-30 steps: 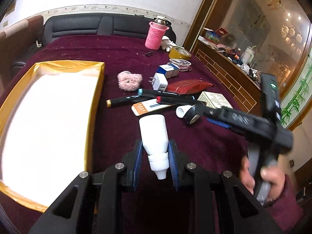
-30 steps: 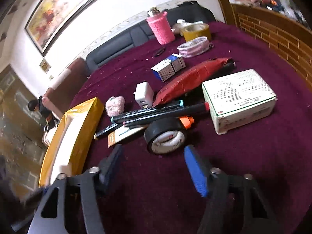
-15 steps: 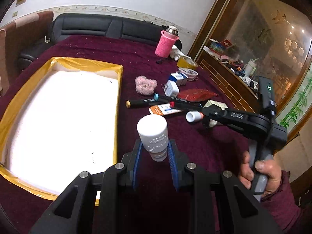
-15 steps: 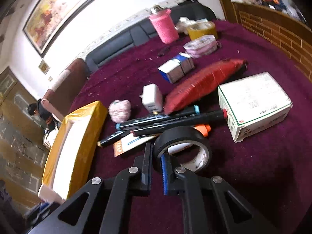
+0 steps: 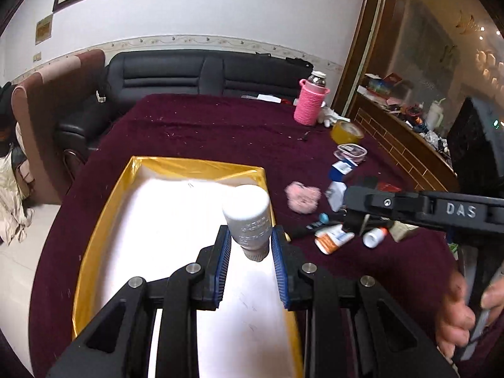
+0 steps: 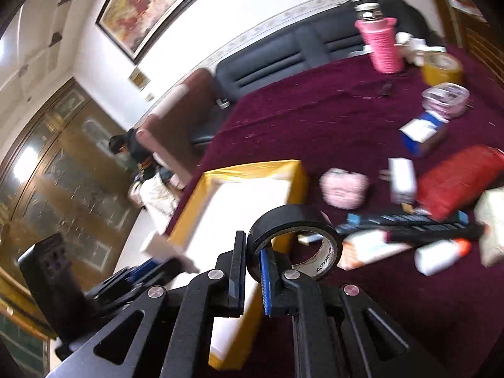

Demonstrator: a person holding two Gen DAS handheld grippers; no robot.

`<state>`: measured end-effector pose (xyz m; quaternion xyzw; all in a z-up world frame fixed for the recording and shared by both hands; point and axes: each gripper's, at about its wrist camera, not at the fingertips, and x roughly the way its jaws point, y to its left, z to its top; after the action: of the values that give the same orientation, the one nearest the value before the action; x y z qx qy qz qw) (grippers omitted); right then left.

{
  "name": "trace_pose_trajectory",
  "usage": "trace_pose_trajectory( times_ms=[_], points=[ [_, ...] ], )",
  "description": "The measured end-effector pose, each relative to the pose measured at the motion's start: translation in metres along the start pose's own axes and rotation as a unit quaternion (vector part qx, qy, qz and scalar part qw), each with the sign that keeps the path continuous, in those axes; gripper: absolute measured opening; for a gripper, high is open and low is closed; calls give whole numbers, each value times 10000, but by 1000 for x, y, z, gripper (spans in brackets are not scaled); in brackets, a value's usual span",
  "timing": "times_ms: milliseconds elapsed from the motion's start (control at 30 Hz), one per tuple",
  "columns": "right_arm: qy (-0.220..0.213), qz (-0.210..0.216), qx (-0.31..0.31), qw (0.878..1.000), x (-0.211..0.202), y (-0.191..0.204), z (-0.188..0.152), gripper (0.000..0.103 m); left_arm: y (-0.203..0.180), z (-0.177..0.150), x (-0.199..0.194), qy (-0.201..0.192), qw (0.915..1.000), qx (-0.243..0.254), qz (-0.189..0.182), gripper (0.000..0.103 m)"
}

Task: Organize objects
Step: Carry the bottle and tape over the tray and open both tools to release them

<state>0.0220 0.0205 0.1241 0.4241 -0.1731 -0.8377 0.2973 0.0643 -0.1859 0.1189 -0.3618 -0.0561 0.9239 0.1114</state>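
Note:
My left gripper (image 5: 250,245) is shut on a white plastic bottle (image 5: 249,217), cap end toward the camera, held above the right part of the gold-rimmed white tray (image 5: 104,220). My right gripper (image 6: 252,261) is shut on the wall of a black tape roll (image 6: 293,220), lifted off the cloth beside the tray's (image 6: 249,170) near right corner. In the left wrist view the right gripper's body (image 5: 425,209) reaches in from the right, held by a hand (image 5: 460,312).
On the maroon tablecloth (image 5: 204,129) right of the tray lie a pink fluffy ball (image 6: 345,187), white charger (image 6: 401,179), red pouch (image 6: 456,182), black markers (image 6: 409,222), small glue bottle (image 6: 441,256), boxes, yellow tape (image 6: 441,66) and a pink-sleeved bottle (image 6: 381,44). A black sofa stands behind.
The right gripper closed on the black tape roll and lifted it toward the tray. The left gripper carried the white bottle left and up, over the tray.

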Motion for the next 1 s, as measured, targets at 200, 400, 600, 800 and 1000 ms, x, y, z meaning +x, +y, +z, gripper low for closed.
trace_pose_trajectory(
  times_ms=[200,400,600,800,1000],
  points=[
    [492,248,296,9980,66,13,25,10,38,20,44,348,9993,-167,22,25],
    [884,171,720,9933,122,0,39,10,59,21,93,926,9954,-251,41,25],
    [1018,-147,818,9913,148,-17,45,10,62,26,128,1297,9910,-342,-38,25],
    [1085,-223,825,9904,156,-22,54,10,60,37,148,1417,9893,-339,-77,25],
    [1150,-209,1090,9871,167,-36,58,12,64,38,157,1431,9881,-562,-43,53]
  ],
)
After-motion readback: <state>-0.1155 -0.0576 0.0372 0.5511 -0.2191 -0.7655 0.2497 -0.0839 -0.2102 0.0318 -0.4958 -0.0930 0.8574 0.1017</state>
